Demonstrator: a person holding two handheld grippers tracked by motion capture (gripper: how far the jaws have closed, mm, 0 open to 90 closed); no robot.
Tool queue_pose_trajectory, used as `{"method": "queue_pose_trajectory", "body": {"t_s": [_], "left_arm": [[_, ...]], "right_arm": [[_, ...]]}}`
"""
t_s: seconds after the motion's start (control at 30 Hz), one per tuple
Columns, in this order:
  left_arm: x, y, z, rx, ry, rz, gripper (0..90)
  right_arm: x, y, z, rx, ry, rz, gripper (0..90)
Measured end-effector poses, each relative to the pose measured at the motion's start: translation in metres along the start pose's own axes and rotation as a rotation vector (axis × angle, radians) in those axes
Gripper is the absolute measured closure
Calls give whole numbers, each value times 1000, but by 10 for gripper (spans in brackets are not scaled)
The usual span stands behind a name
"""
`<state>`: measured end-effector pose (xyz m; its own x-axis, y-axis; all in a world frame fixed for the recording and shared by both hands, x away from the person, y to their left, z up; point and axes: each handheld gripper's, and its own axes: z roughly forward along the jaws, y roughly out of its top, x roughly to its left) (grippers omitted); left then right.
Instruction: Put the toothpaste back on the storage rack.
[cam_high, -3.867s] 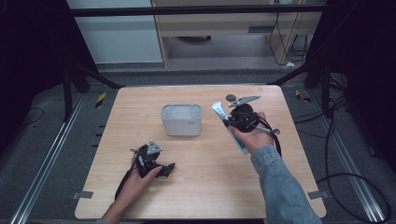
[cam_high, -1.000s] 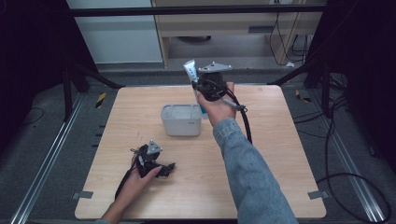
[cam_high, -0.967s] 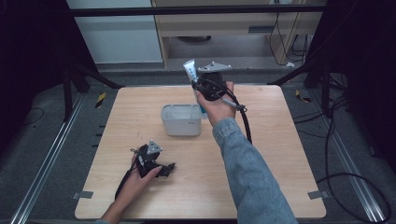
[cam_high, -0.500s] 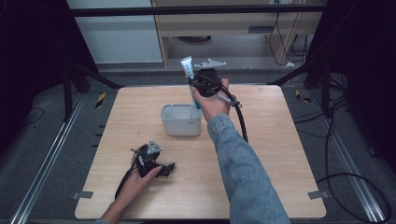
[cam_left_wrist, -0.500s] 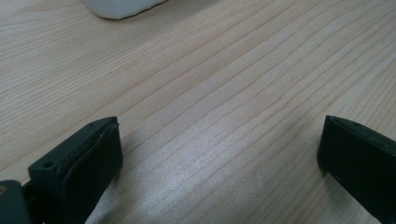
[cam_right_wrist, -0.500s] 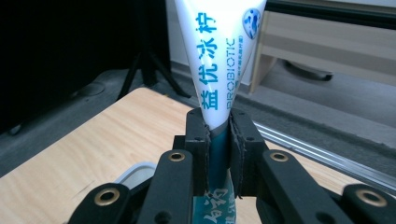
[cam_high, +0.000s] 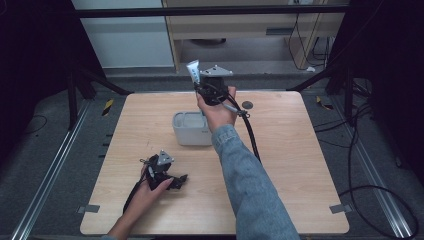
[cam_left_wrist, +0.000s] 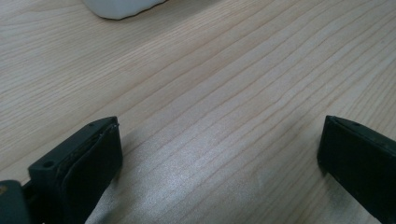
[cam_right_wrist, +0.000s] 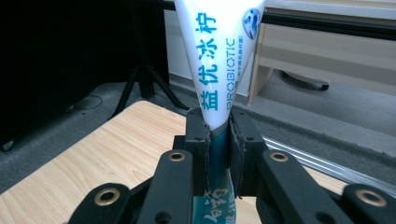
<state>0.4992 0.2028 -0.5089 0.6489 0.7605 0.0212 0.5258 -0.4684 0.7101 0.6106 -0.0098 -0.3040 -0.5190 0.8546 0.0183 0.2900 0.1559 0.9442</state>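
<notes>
My right gripper is held in the air above the far side of the white box, shut on a white toothpaste tube with blue print. In the right gripper view the tube stands upright, pinched near its lower end, and my right gripper has both pads pressed against it. My left gripper rests low on the near left part of the table, held by a hand. In the left gripper view my left gripper stands wide open over bare wood.
A small dark round object lies on the table right of the box. The white box's edge shows at the top of the left gripper view. Black cables trail from both grippers. Metal rails and a cabinet lie beyond the table.
My right gripper has carried the tube from the table's right side up and leftward, now over the box's far side. The left gripper has stayed put.
</notes>
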Motion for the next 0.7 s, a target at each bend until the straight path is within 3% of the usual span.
{"method": "queue_pose_trajectory", "body": {"t_s": [0.5, 0.7], "left_arm": [[0, 0, 0, 1, -1, 1, 0], [0, 0, 0, 1, -1, 1, 0]], "right_arm": [[15, -7, 16, -38, 11, 8, 794], [21, -15, 24, -32, 19, -21, 793]]}}
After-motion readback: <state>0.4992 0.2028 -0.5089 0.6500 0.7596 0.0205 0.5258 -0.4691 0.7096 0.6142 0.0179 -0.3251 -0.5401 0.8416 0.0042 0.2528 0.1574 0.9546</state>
